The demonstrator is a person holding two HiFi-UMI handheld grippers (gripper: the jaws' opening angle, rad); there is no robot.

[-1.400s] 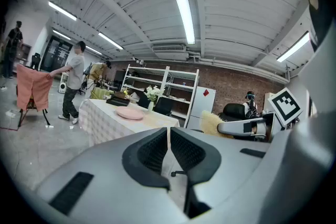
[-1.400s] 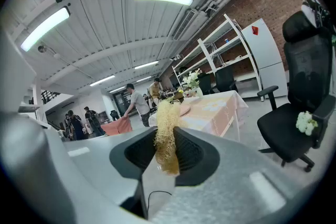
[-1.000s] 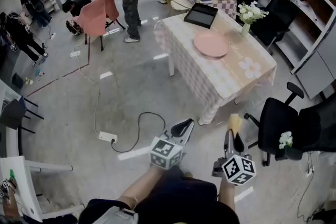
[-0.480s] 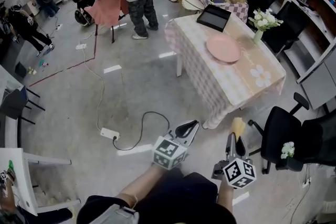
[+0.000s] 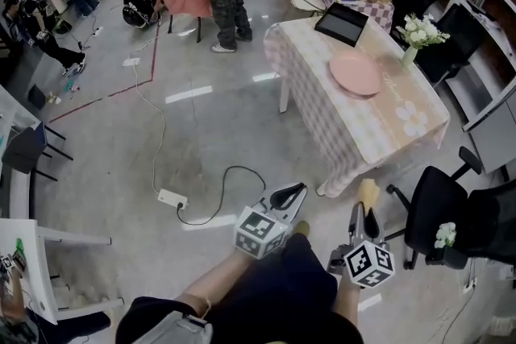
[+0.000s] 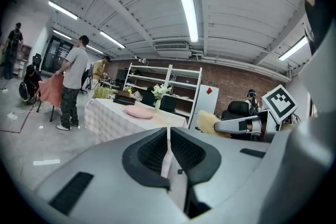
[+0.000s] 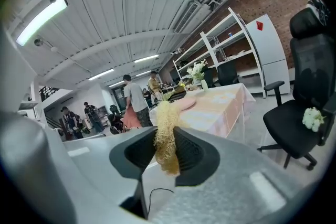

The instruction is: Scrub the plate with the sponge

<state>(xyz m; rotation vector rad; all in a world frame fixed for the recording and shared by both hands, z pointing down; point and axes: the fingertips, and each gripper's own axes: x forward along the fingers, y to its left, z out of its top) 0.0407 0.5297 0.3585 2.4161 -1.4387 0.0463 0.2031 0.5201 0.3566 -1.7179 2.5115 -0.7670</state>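
Workshop floor, with a cloth-covered table [image 5: 387, 125] well ahead: the round pink plate [image 5: 355, 73] lies on it, unscrubbed. The right gripper [image 5: 361, 215] clamps a yellow fibrous sponge [image 7: 167, 139]; the left gripper [image 5: 292, 193] is closed and empty. Scrubbing not yet begun.

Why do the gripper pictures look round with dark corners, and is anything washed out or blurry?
Left gripper view: a wide-angle lens bends the room into a circle; the ceiling strip light is blown out white, and the shut jaws look soft. Right gripper view: same bending; the yellow sponge between the jaws is sharp. Head view: lights glare as white patches on the glossy floor.
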